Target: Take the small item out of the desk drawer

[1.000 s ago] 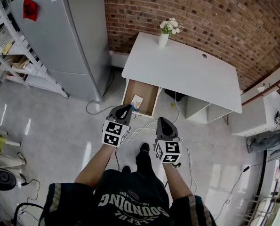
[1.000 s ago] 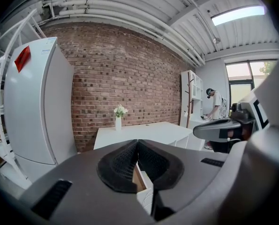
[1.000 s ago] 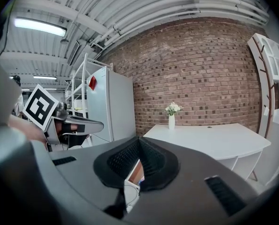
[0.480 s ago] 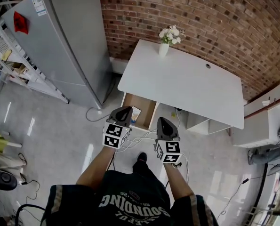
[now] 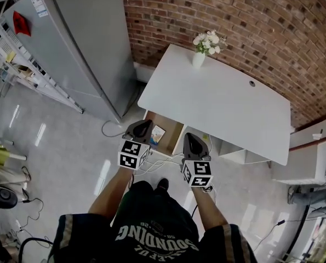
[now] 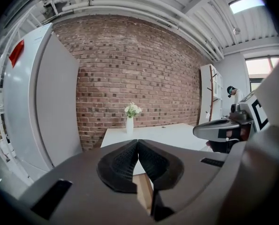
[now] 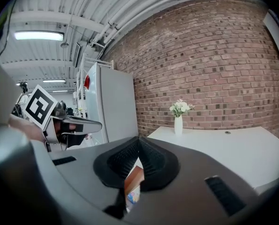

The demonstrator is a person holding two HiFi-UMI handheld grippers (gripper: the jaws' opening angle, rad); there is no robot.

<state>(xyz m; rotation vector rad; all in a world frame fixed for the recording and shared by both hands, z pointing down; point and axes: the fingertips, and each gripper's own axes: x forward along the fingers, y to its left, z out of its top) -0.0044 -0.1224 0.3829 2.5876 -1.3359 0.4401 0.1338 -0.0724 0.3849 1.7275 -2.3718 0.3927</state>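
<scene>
A white desk stands against the brick wall with its wooden drawer pulled open under the front left corner. A small colourful item lies inside the drawer. My left gripper hovers at the drawer's near left edge, shut and empty, its pads meeting in the left gripper view. My right gripper is just right of the drawer, also shut with nothing held. Between its jaws the right gripper view shows the drawer's wood and a bit of the item.
A white vase of flowers stands at the desk's back left corner. A tall grey fridge is left of the desk, with metal shelving beyond it. Cables trail on the floor below the drawer.
The person has walked toward the desk, so the desk and open drawer now sit closer to both grippers. Both grippers stay shut and side by side.
</scene>
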